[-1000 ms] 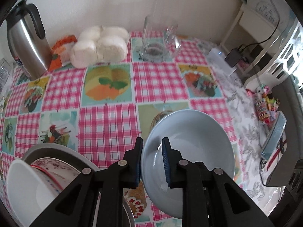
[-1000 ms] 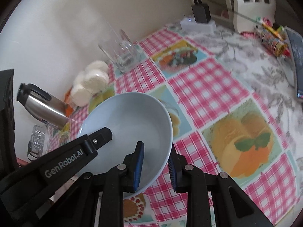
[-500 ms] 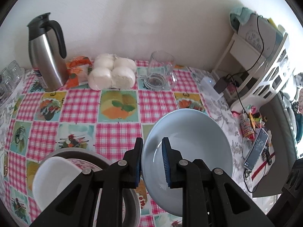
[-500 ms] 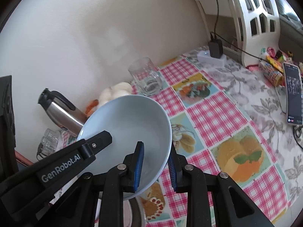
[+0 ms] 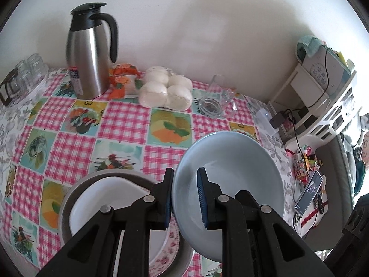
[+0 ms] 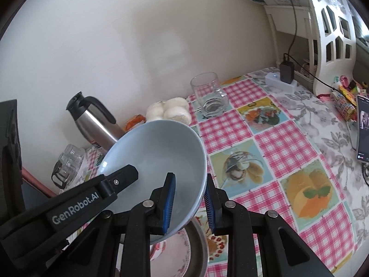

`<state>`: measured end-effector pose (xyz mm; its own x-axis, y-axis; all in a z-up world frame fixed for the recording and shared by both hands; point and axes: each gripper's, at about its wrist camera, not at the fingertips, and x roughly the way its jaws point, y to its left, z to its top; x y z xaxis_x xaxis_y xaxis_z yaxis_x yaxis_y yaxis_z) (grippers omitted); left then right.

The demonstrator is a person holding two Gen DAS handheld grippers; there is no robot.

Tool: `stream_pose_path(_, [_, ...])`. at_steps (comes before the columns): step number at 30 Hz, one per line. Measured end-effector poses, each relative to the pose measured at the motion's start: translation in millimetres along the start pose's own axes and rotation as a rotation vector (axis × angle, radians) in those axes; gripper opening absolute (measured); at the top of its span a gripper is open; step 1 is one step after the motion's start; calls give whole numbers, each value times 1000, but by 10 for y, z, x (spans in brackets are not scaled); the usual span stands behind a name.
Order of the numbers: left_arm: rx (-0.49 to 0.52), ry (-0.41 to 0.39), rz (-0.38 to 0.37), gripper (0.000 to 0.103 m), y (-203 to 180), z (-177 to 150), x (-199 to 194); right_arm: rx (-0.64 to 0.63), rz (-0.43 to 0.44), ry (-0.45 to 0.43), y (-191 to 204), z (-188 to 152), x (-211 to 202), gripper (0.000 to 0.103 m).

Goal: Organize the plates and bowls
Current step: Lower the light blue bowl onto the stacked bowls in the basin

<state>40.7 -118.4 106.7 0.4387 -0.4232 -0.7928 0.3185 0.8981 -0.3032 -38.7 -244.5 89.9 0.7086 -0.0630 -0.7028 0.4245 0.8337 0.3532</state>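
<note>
A light blue bowl hangs tilted above the table, held from two sides. My left gripper is shut on its left rim, one pad inside and one outside. In the right wrist view the same bowl has my right gripper shut on its right rim, and a left gripper finger shows across the far rim. Below at the left a white bowl rests on a floral plate inside a grey dish.
On the checked tablecloth by the wall stand a steel jug, a pack of white buns, a glass mug and small glasses. A phone and a white shelf are at the right.
Both grippers have risen with the blue bowl between them. The table looks farther away, more of the wall shows, and the stack now lies lower in the left view.
</note>
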Motion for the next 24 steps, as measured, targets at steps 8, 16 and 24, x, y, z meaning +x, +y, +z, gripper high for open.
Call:
stream_pose_path(8, [-63, 7, -1, 21, 369, -60, -86, -52, 9, 25, 288, -148, 61, 26])
stream_pose_path(16, [-120, 17, 1, 21, 707, -120, -149, -97, 19, 50, 549, -297, 139, 26])
stream_pose_path(24, [-163, 38, 3, 21, 969, -202, -159, -140, 18, 80, 734, -446, 225, 26])
